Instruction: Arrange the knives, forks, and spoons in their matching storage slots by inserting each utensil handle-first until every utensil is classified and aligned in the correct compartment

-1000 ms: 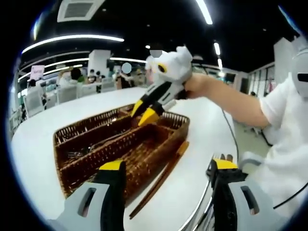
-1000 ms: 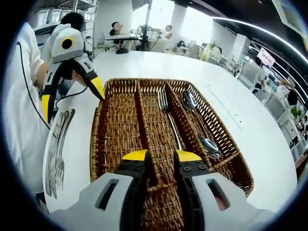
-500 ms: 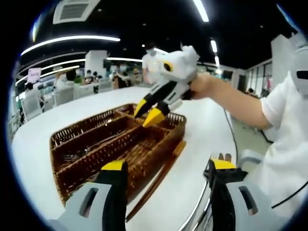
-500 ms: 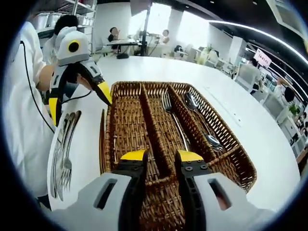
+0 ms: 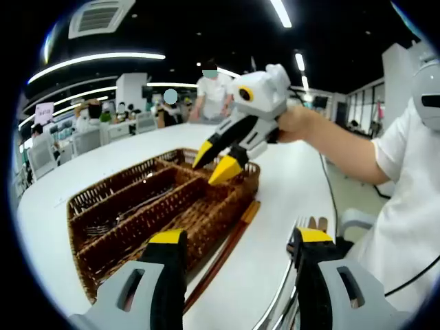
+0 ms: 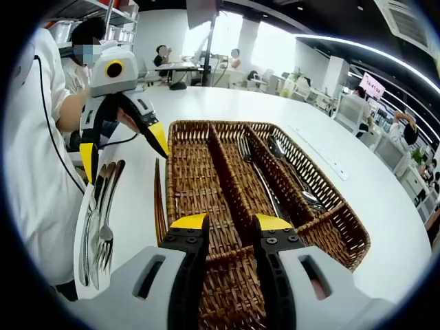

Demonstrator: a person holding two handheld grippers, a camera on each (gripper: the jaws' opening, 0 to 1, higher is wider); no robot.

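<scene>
A: What takes up the most room?

B: The round white table, and on it the long brown woven wicker tray with three compartments. In the left gripper view the same tray runs away from the camera at a slant.

A: Where are the utensils?

B: A silver fork lies in the middle compartment and a silver spoon in the compartment on the right of the right gripper view; the compartment nearest the table edge looks bare. A loose row of silver cutlery lies on the table near its edge, well apart from the tray, beside the person in a white shirt.

A: And next to the tray?

B: A thin brown stick-like piece lies on the table along the tray's long side, just beside it; what it is cannot be told.

A: The grippers?

B: The right gripper hangs over the tray's near end, its yellow-tipped jaws a small gap apart with nothing between them. The left gripper sits low over the table edge, jaws spread wide and bare. In the right gripper view it is held above the loose cutlery, spread the same way.
</scene>
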